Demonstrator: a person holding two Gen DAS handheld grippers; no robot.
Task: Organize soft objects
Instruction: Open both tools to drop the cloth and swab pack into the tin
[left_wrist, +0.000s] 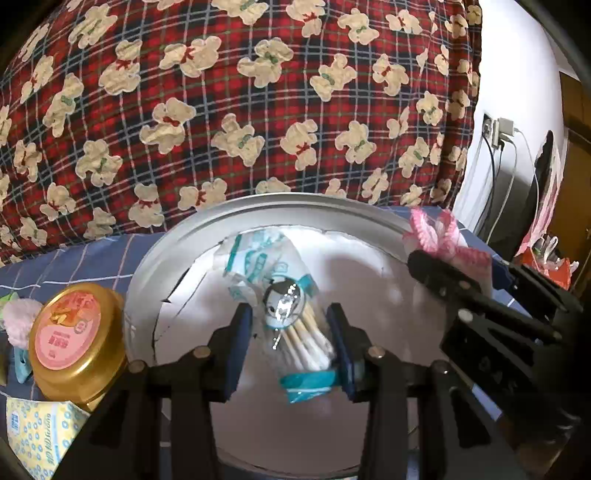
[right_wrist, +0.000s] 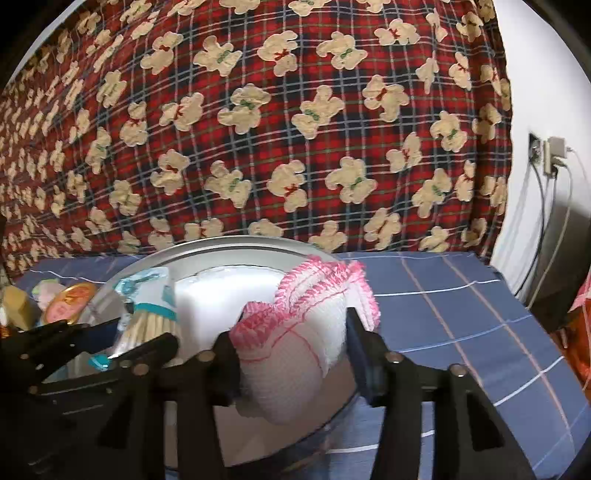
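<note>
While both tools hang over the round silver metal tin (left_wrist: 173, 254) on the blue checked bedsheet (right_wrist: 461, 306), the left tool (left_wrist: 291, 343) pinches a crinkly clear plastic packet of wooden cotton swabs (left_wrist: 295, 328), its long axis running near to far, directly above the tin's pale floor. Just to its right, the right tool (right_wrist: 291, 354) is clamped on a soft white gauze cloth with a frilly pink edge (right_wrist: 295, 332), poised over the tin's right rim. A gold-lidded round jar (left_wrist: 74, 332) sits left of the tin, and a red plaid bear-print quilt (left_wrist: 236, 110) rises behind.
</note>
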